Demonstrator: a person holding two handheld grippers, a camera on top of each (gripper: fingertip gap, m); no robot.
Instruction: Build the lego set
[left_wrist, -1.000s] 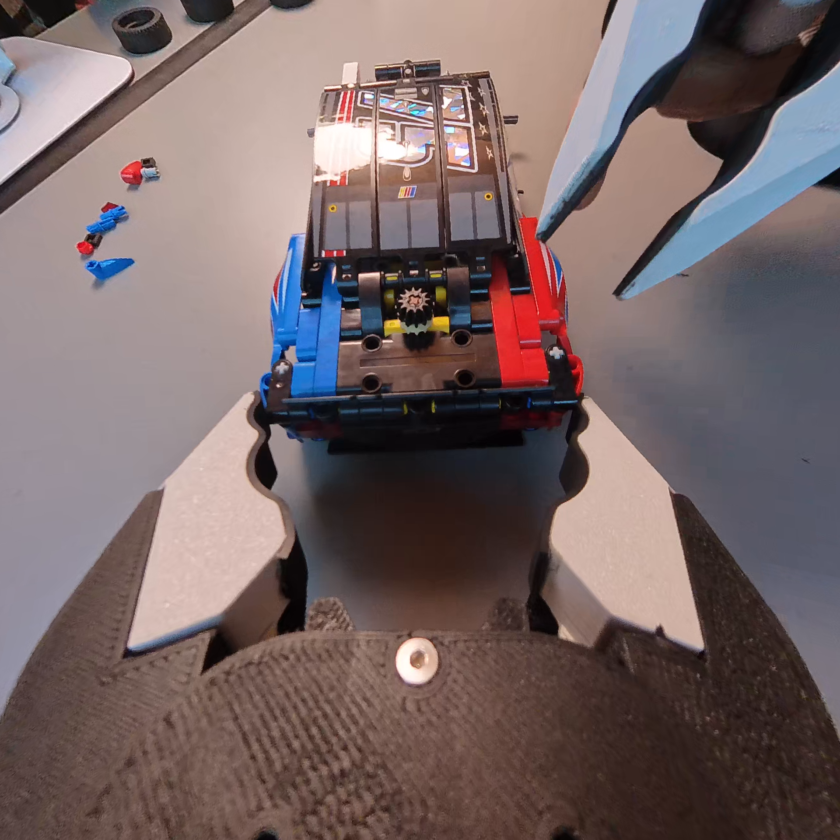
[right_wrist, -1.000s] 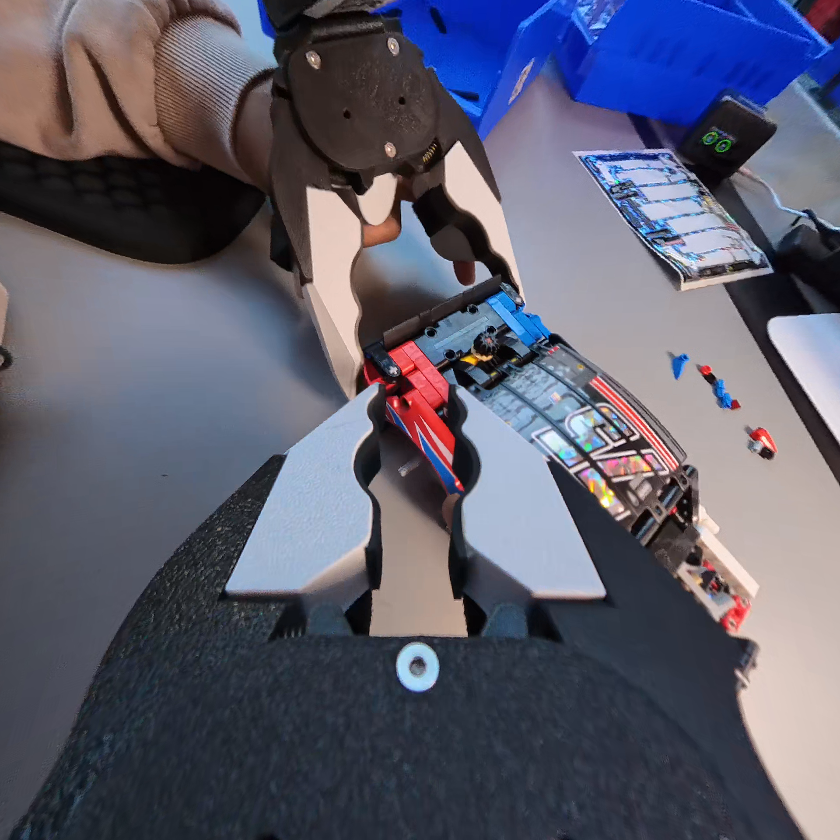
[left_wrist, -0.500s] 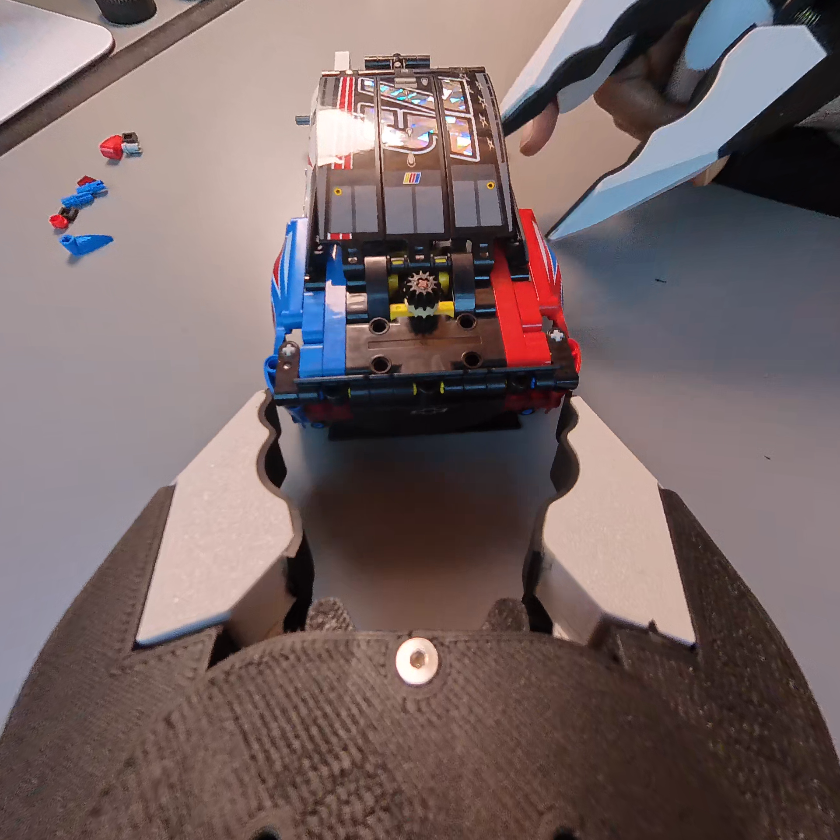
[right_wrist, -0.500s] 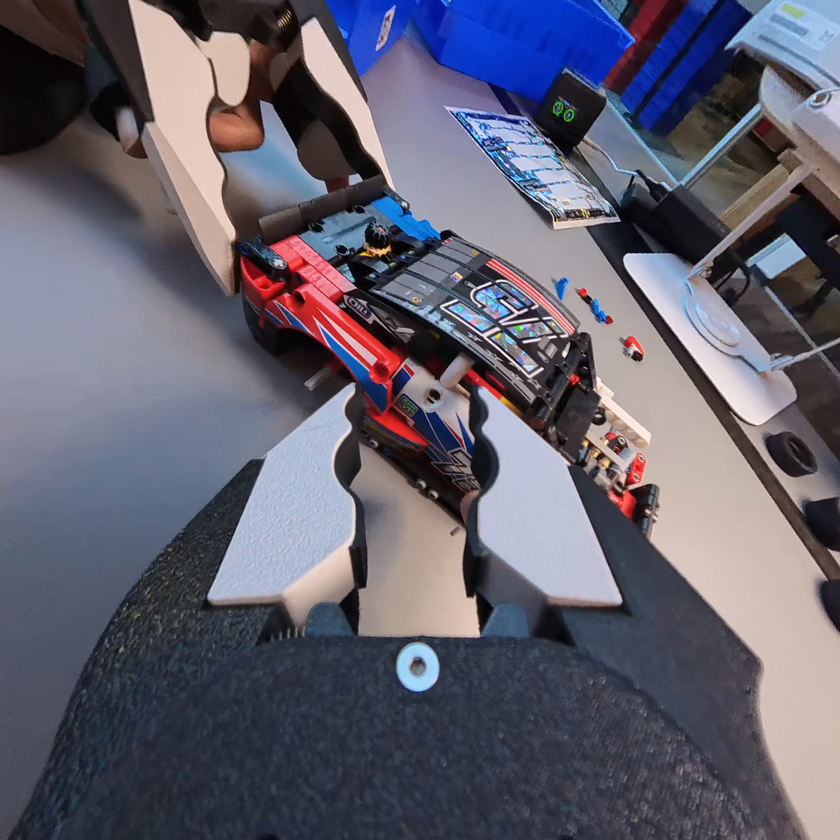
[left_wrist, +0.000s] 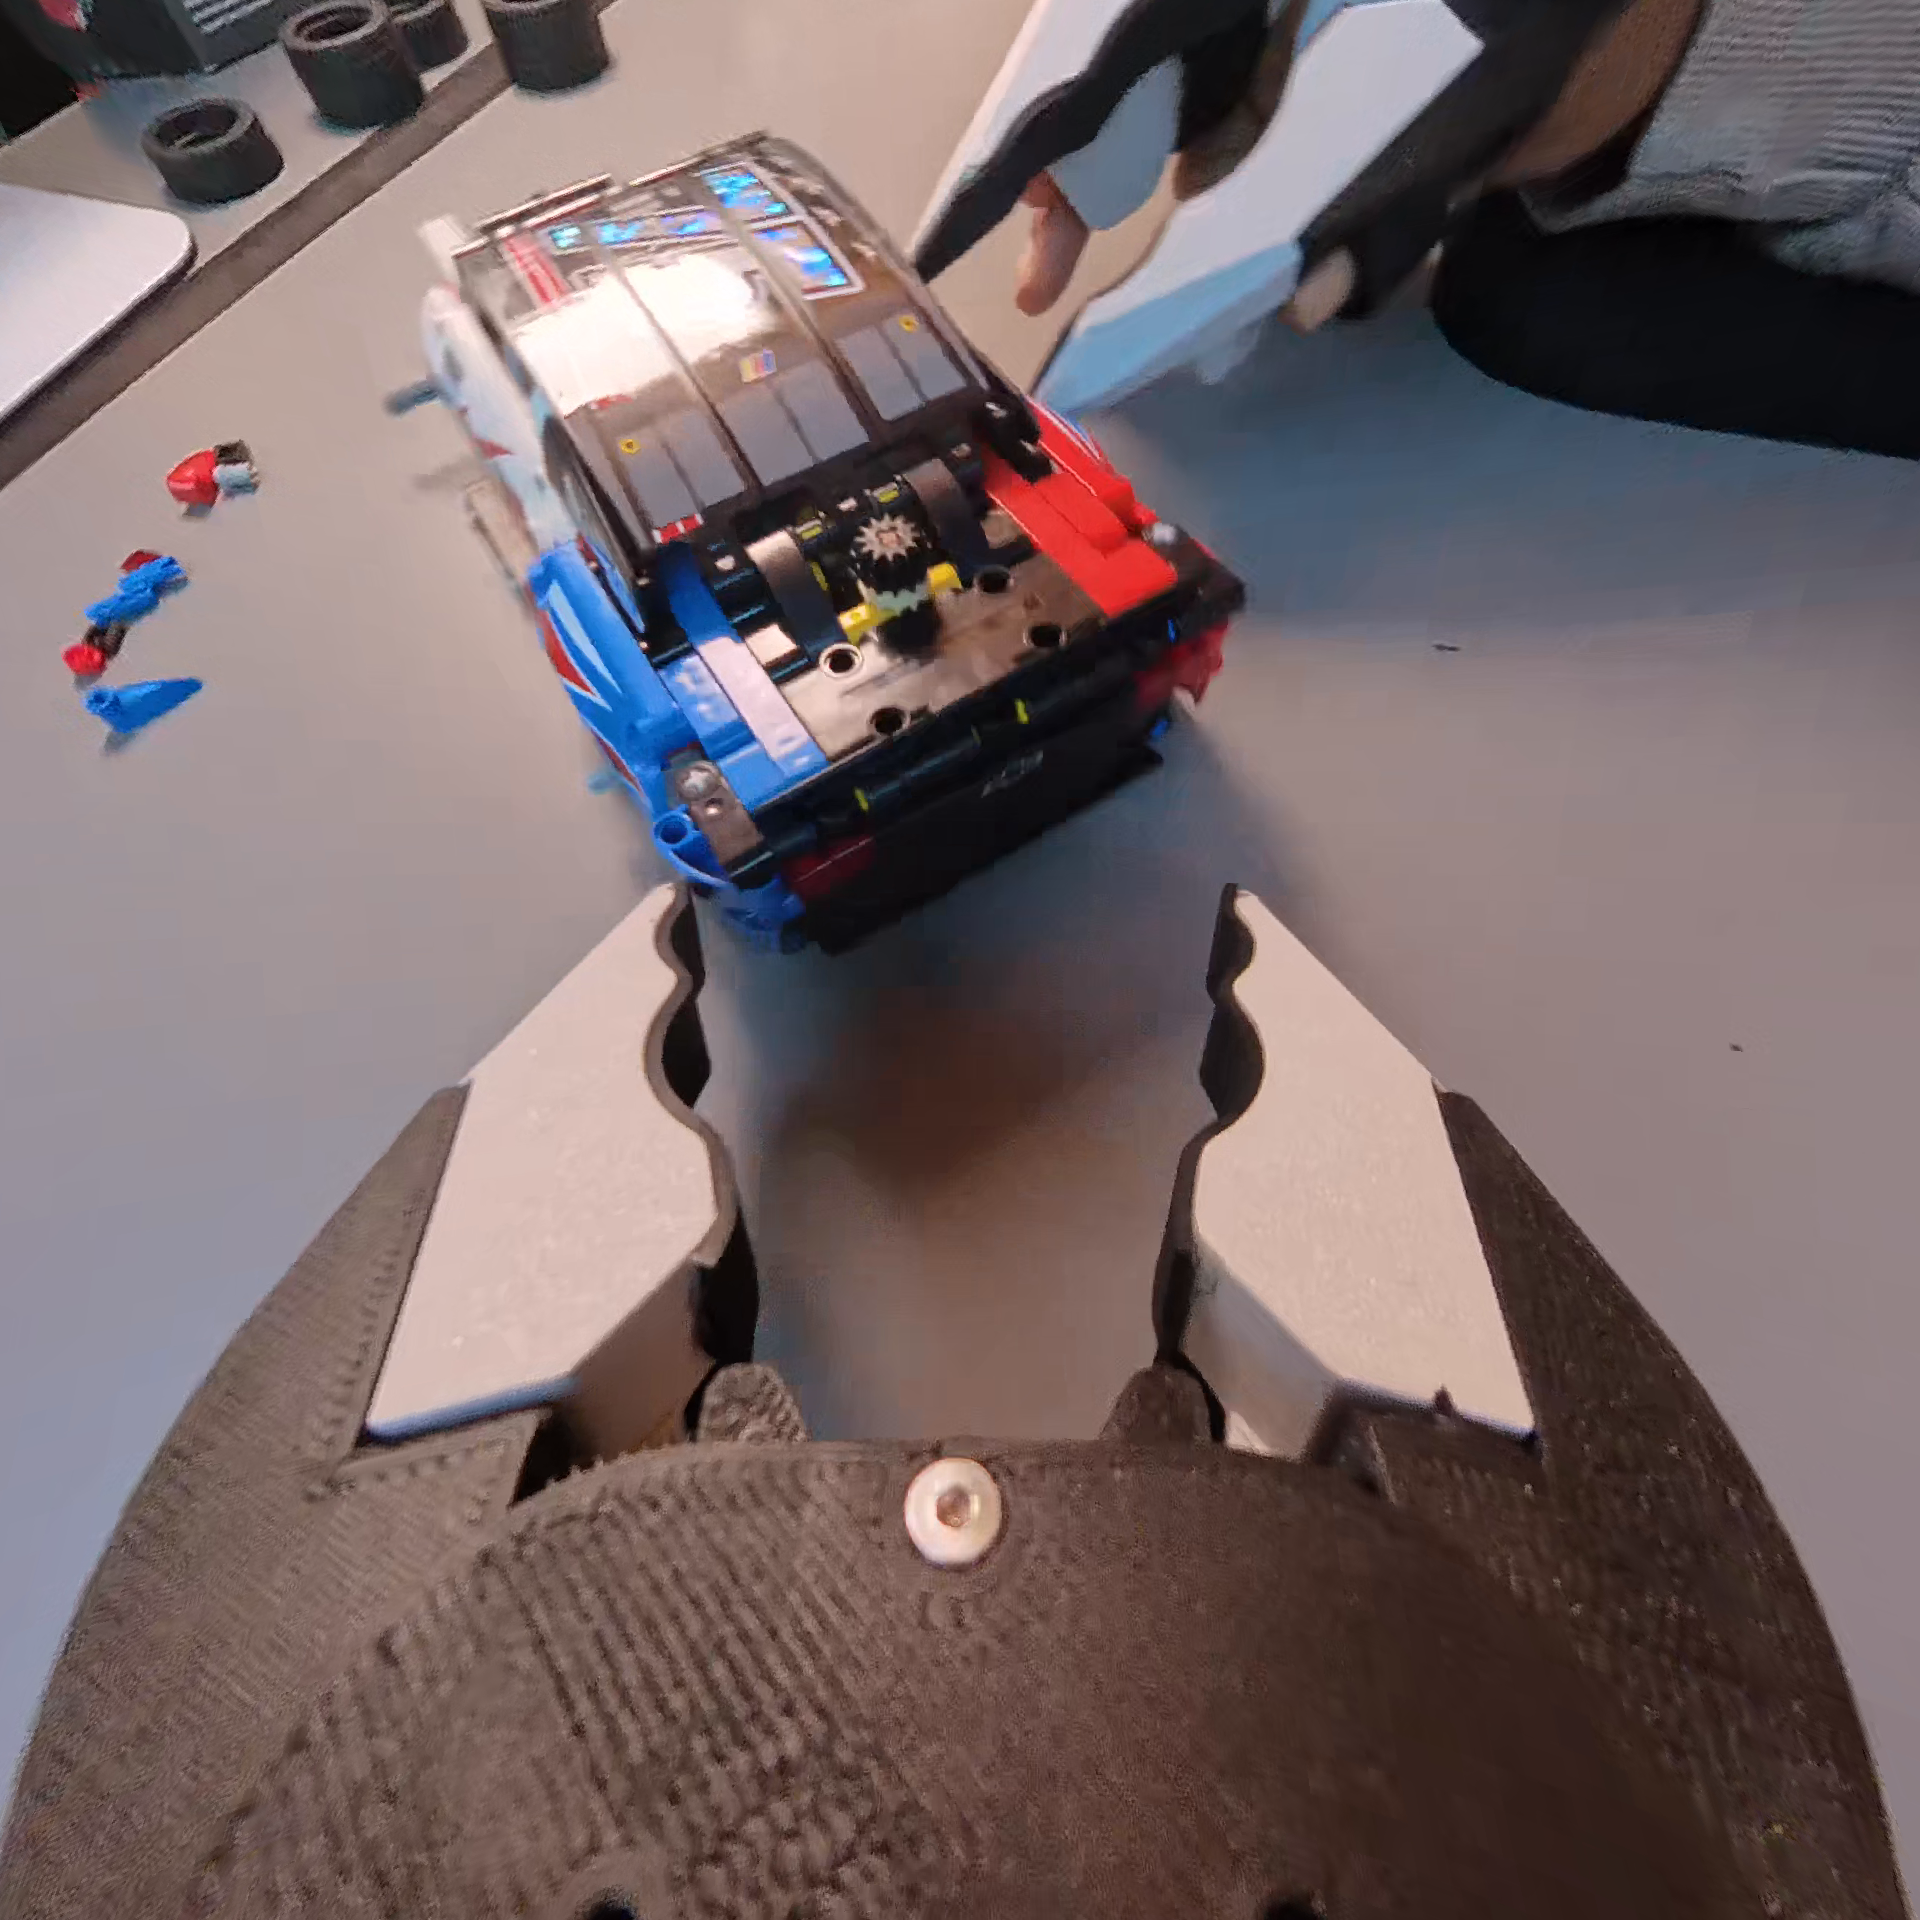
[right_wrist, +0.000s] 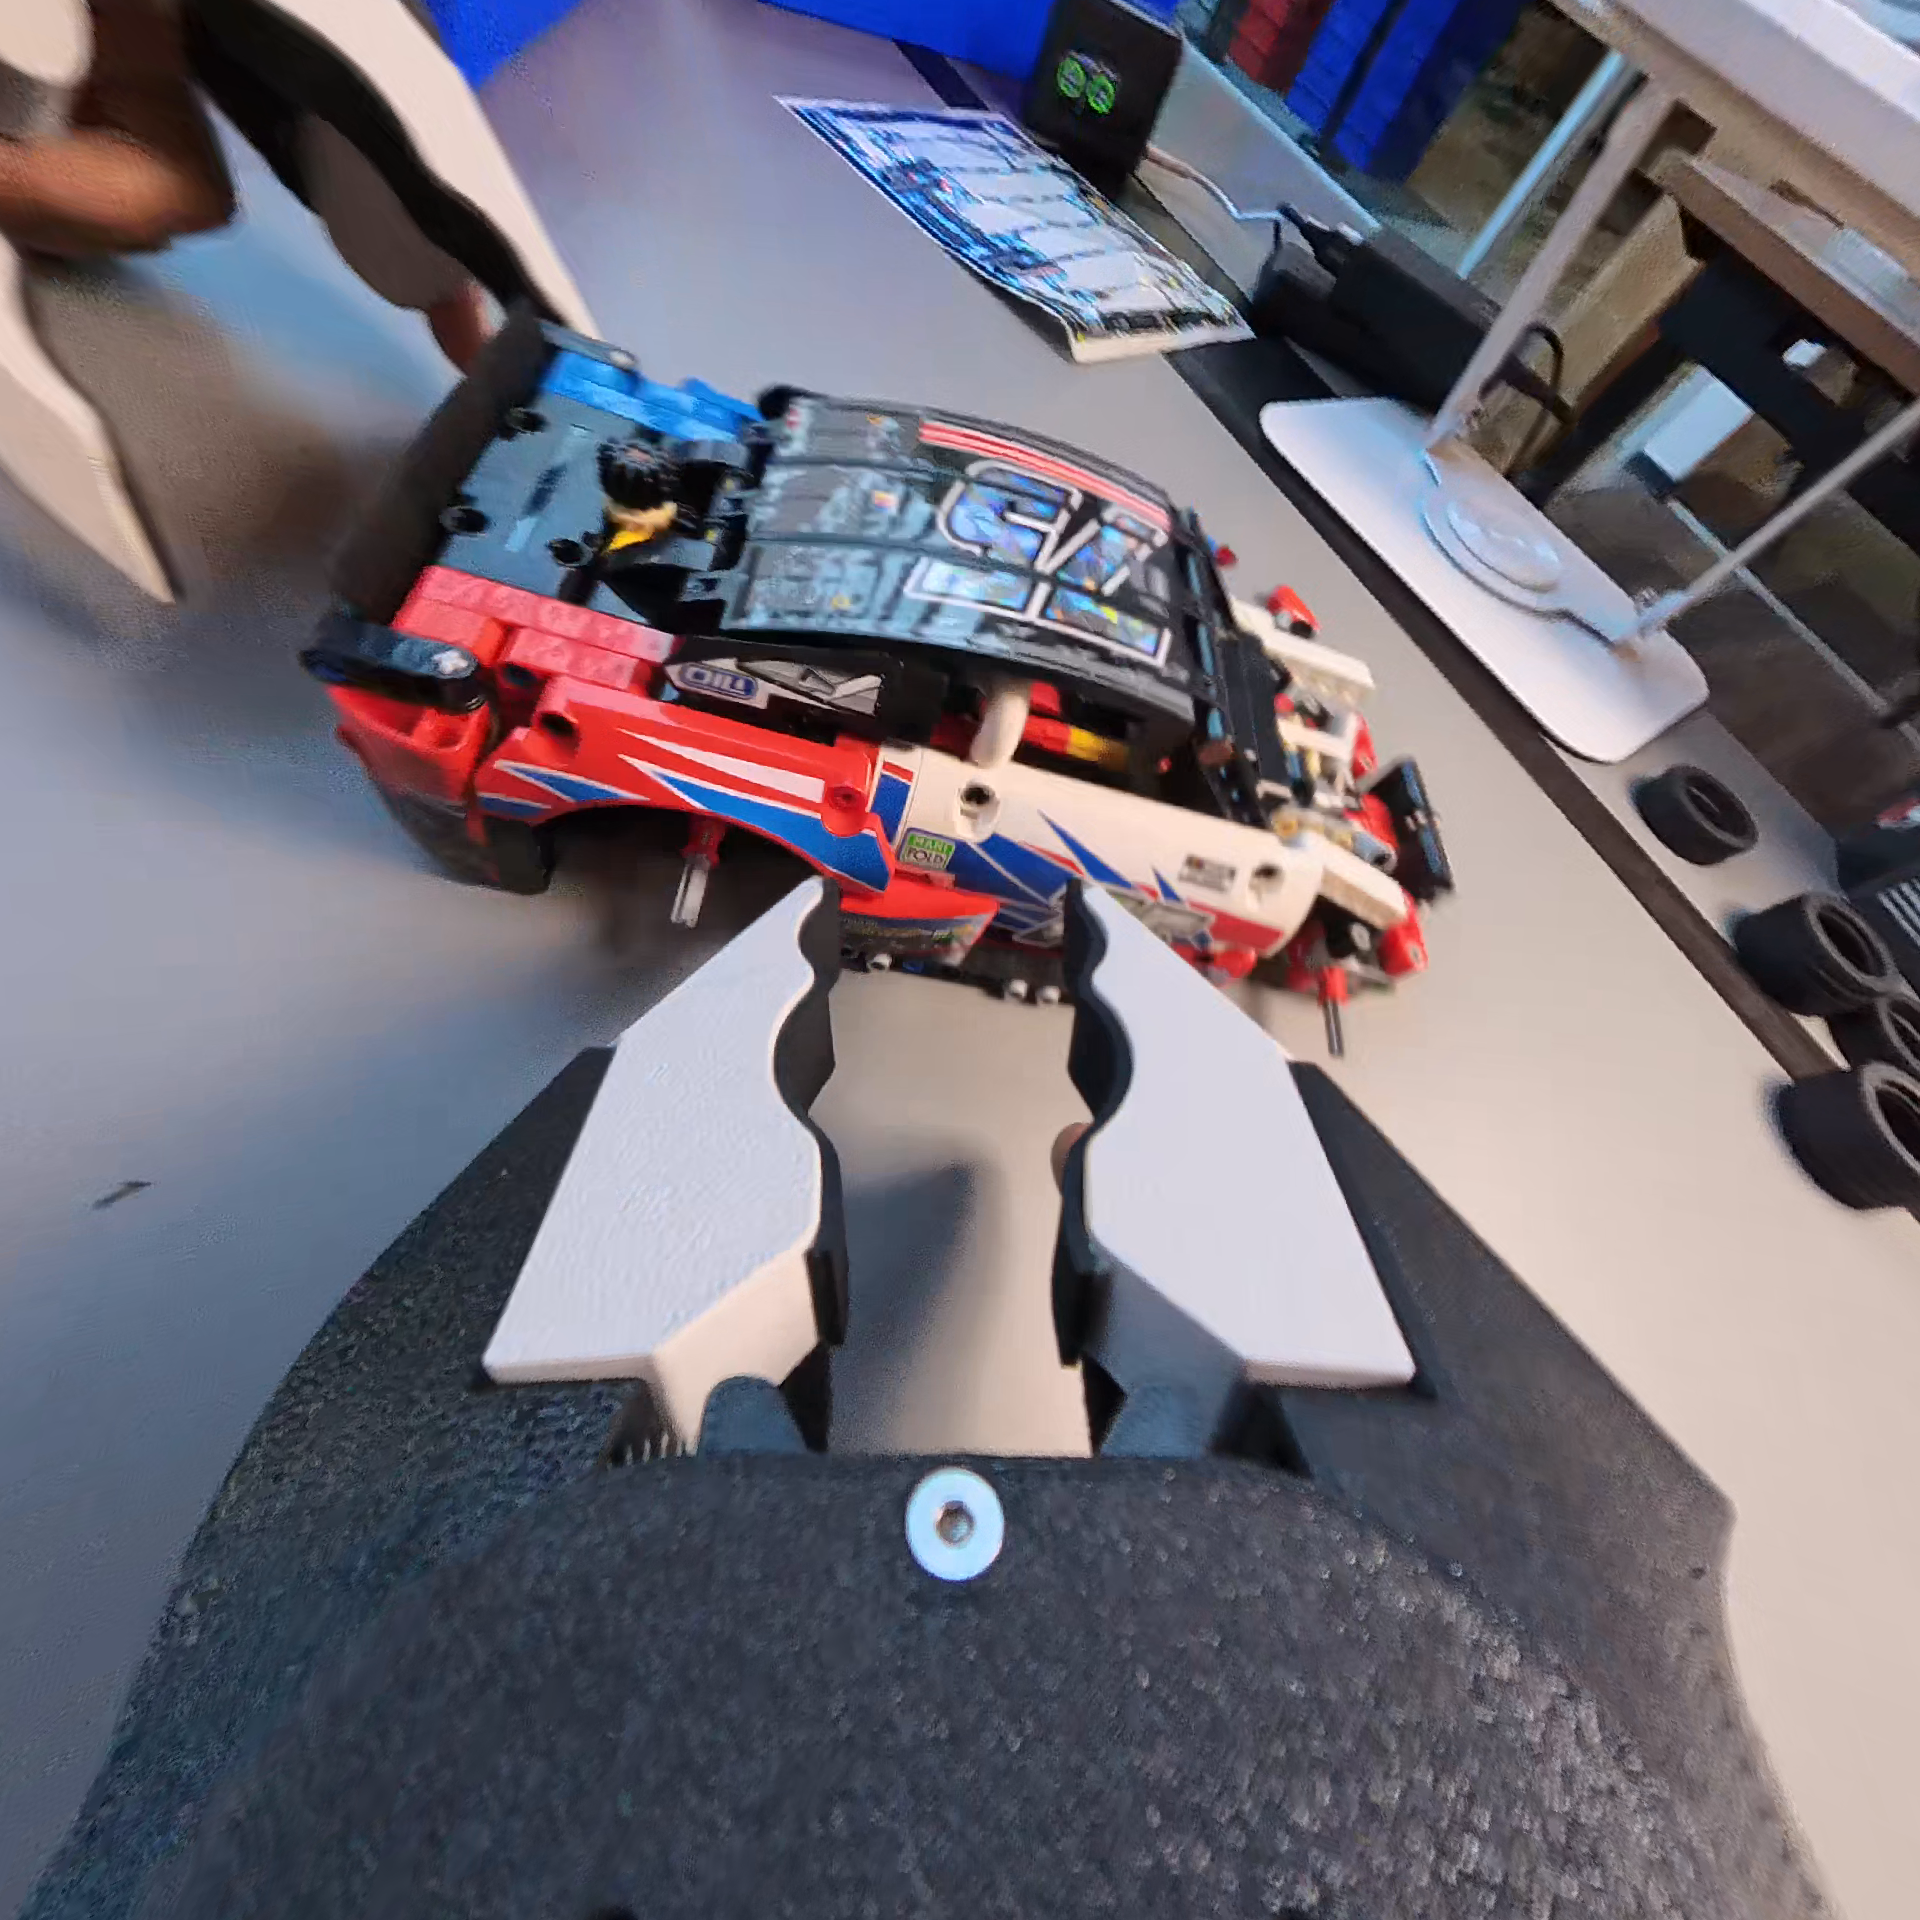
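- Left wrist view: left gripper (left_wrist: 956, 914) gapes wide and empty just behind the car (left_wrist: 831, 540), which sits on the grey table (left_wrist: 312, 935).
- Right gripper (right_wrist: 945, 914) is narrowly parted, empty, beside the car's red-and-white flank.
- Loose tyres (right_wrist: 1818, 956) lie near the table edge.

Both views are evenly and brightly lit from above. A white glare patch is seen on the glossy black roof of the toy car (left_wrist: 727, 343), and a soft brown shadow is cast on the grey table (left_wrist: 1558, 831) between the left gripper (left_wrist: 956, 914) fingers. Motion blur is noticed at the upper edges of both frames. Straight lines are bent outward by wide-angle distortion, and the tyres (right_wrist: 1860, 1049) at the right edge are smeared.
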